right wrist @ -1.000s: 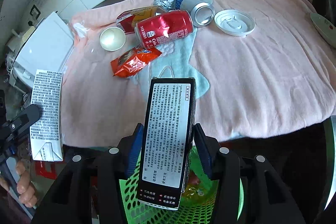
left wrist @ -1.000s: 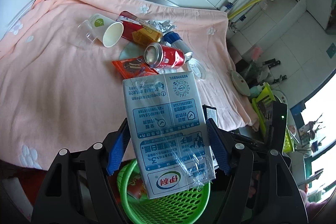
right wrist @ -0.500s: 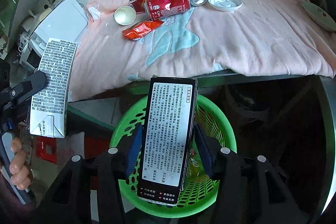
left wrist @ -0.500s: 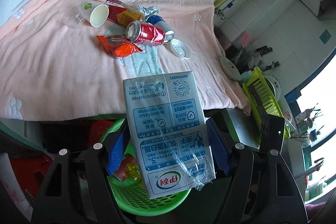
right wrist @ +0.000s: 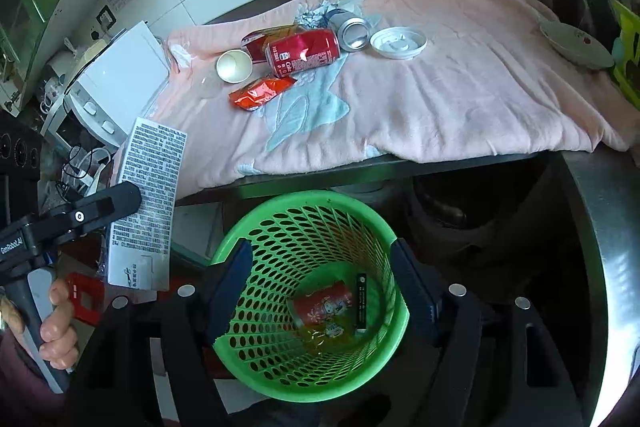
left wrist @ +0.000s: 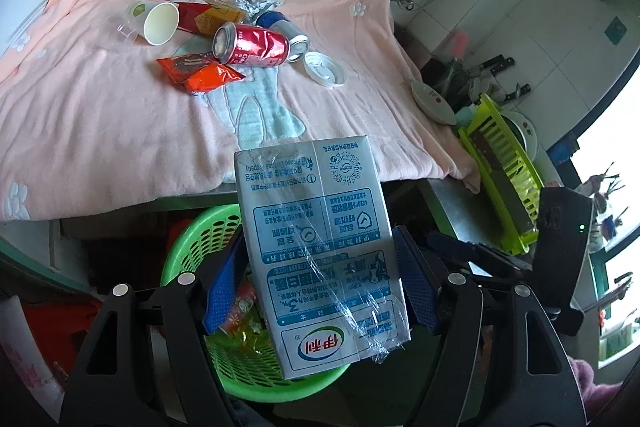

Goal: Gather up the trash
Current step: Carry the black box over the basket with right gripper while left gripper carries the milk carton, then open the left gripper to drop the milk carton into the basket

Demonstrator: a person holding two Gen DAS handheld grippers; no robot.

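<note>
While the left claw (left wrist: 316,283) clamps the carton (left wrist: 320,251) by its flat sides above the basket (right wrist: 308,291), the right claw (right wrist: 320,291) gapes empty; light, crushable cardboard with slippery film.

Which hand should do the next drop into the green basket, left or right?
Left. The left gripper holds the milk carton above the green basket; the right gripper is open and empty.

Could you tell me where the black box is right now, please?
In the right wrist view, the black box lies inside the green basket, standing against its right wall beside a red can, directly below the open right gripper.
</note>
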